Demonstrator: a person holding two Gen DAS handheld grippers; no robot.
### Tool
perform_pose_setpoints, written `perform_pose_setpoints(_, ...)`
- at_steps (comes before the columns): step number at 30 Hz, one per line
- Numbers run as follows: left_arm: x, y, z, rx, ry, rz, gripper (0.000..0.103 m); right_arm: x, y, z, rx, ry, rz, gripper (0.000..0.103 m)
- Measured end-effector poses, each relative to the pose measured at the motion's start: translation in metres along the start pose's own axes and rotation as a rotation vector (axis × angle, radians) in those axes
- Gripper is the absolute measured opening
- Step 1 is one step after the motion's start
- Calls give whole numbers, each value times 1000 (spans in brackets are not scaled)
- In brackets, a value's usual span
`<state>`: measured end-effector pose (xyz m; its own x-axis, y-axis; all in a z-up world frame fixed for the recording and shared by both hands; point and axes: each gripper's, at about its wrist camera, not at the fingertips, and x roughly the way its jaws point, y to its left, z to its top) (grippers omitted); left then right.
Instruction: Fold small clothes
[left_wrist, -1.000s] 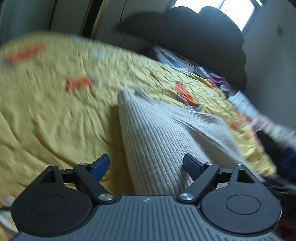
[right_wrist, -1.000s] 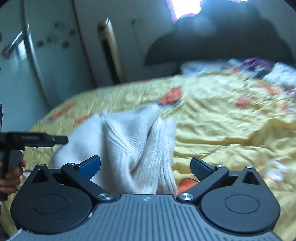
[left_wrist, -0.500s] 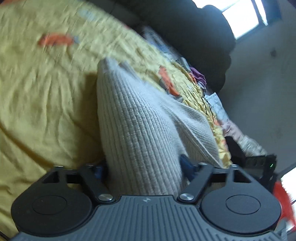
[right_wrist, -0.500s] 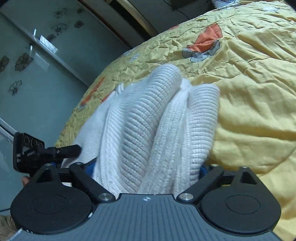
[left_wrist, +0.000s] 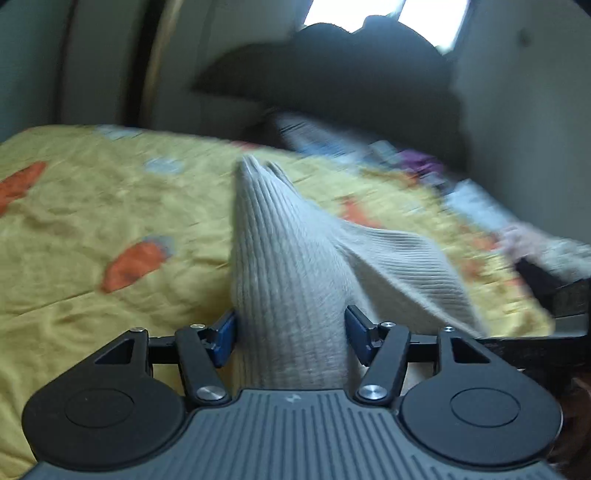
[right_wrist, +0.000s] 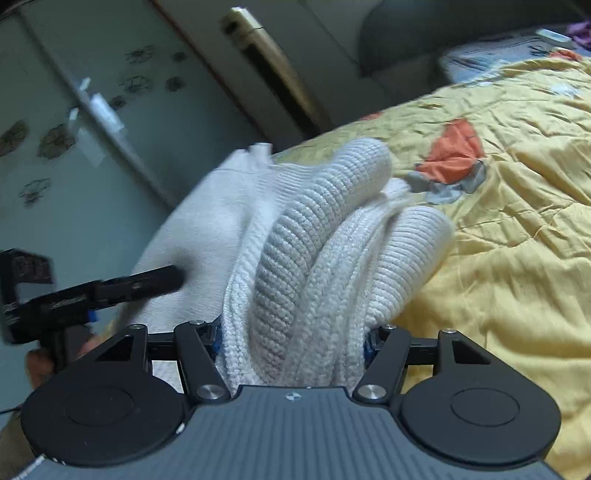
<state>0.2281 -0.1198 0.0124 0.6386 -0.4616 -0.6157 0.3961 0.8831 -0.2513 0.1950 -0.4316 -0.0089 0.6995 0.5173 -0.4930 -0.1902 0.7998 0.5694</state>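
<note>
A cream ribbed knit garment (left_wrist: 291, 266) is held up over a yellow bedspread (left_wrist: 92, 221). My left gripper (left_wrist: 291, 332) is shut on a bunched edge of it, the blue pads pressing both sides. My right gripper (right_wrist: 291, 339) is shut on another bunched part of the same knit (right_wrist: 332, 229), thick folds bulging out between the fingers. The left gripper's body (right_wrist: 92, 291) shows at the left of the right wrist view, beside the cloth.
The yellow bedspread (right_wrist: 498, 221) with orange patches spreads to the right. A dark headboard (left_wrist: 332, 77) and loose items (left_wrist: 424, 166) lie at the bed's far end. A glass wardrobe door (right_wrist: 74, 129) stands to the left.
Both grippers closed on the knit garment about half a second ago and have lifted it off the bedspread. The left view has swung back toward the headboard.
</note>
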Motion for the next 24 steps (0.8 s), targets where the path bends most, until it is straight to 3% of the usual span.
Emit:
perform_pose_setpoints(3,-9,4,-11,57,-30,64,66,29,-11,1,41,45,-76,75)
perform_pose_setpoints(5,-25,4,-22,67,-55,66,81,26,-6,-2,11,36,-79,77)
perform_pose_setpoints(9,-49,0,-54,56,-58,110,81,0,24,-13,-85,5,-208,79)
perform_pose_setpoints(11,-46,1,-69,31,-32,128,81,-17,38,-25,-145,-26,-236,88)
perform_pose_setpoints(14,-43,-5,-79,-11,-7,169,82,-15,47,-44,-247,25,-342,90)
perform_pose_setpoints(16,-50,-8,-83,-20,-13,185,82,-14,39,-48,-211,24,-379,89)
perform_pose_setpoints(20,-58,-18,-88,3,-12,217,82,-35,64,-64,-232,-91,-416,92)
perform_pose_setpoints(24,-66,-25,-96,6,-15,228,82,-14,61,-79,-296,-40,-572,95)
